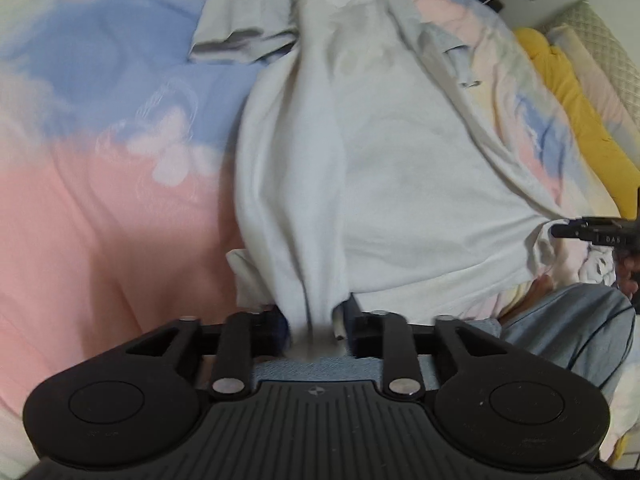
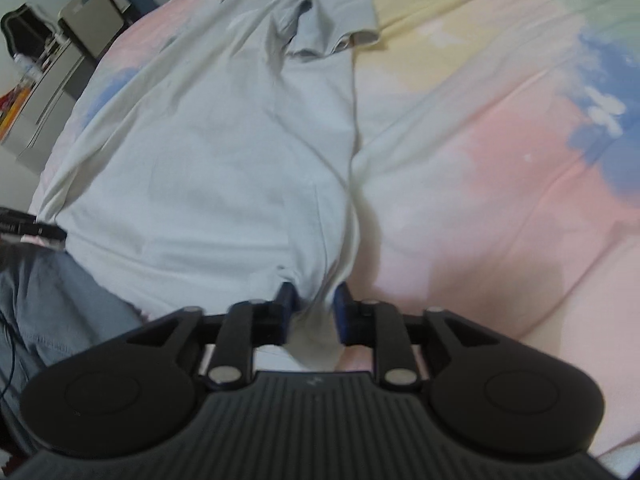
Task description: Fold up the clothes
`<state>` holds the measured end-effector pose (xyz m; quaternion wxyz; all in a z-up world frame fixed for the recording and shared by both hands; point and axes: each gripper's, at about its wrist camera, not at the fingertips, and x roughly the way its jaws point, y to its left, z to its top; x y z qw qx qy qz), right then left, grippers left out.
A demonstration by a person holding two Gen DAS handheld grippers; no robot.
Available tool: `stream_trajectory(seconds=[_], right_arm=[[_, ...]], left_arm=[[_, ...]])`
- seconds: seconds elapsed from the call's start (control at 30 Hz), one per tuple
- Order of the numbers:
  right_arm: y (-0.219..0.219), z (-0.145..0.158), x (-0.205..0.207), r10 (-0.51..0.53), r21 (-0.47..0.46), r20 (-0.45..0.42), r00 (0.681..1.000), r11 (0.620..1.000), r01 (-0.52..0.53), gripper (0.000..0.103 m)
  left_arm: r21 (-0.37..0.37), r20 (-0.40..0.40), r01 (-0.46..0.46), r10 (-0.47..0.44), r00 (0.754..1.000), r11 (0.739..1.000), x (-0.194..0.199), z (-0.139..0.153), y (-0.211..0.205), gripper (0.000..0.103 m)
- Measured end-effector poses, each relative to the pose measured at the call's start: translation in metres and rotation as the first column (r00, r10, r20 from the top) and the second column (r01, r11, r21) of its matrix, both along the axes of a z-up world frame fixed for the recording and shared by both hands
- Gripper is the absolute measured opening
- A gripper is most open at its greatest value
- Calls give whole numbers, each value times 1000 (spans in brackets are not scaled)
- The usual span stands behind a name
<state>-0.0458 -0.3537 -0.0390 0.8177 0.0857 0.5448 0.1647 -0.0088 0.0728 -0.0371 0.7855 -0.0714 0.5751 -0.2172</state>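
A white t-shirt [image 1: 400, 168] lies lengthwise on a pastel bed sheet [image 1: 80, 200], collar end far, hem near me. My left gripper [image 1: 316, 332] is shut on the hem's left corner, with the cloth bunched between its jaws. My right gripper [image 2: 314, 312] is shut on the hem's right corner of the shirt [image 2: 208, 168]. Each gripper's tip shows at the edge of the other view: the right one [image 1: 592, 232] and the left one [image 2: 36, 228]. Both sleeves [image 1: 244, 28] lie spread near the far end.
The sheet [image 2: 500, 160] is pink, blue and yellow. A yellow pillow [image 1: 576, 104] and quilted bedding lie at the bed's right side. My blue-jeaned leg [image 2: 52, 312] is at the near edge. Grey furniture [image 2: 64, 72] stands beyond the bed's left side.
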Motion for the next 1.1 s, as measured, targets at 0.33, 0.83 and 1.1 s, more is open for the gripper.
stream_trajectory(seconds=[0.33, 0.83, 1.1], right_arm=[[31, 75, 23, -44, -57, 266, 963, 996, 62, 55], [129, 15, 95, -220, 152, 551, 805, 975, 163, 61], [140, -20, 105, -214, 122, 555, 804, 977, 176, 61]], left_arm=[[32, 311, -24, 13, 950, 999, -9, 63, 9, 78], [74, 607, -213, 126, 785, 974, 63, 19, -30, 73], [-42, 603, -246, 220, 767, 968, 85, 8, -8, 66]])
